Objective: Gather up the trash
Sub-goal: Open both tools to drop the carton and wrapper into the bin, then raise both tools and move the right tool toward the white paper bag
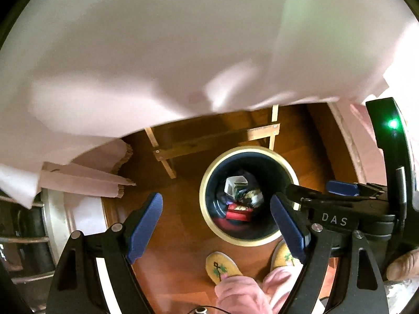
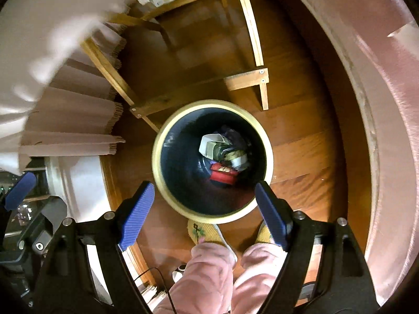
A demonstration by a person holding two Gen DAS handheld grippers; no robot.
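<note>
Both grippers, left (image 1: 216,229) and right (image 2: 203,213), hover with fingers released and empty above the bin (image 2: 267,141), probably because the trash (image 2: 222,154) already lies inside.

A white cloth (image 1: 157,52) hangs blurred ahead of the left gripper (image 1: 216,227), hiding whatever lies beyond it. Deep in the bin (image 2: 167,125) under the right gripper (image 2: 204,213), the heaped trash (image 2: 222,154) is too small and dim to name apart. Both slippers (image 2: 201,231) are partly covered by pink trouser legs (image 2: 209,267).
</note>
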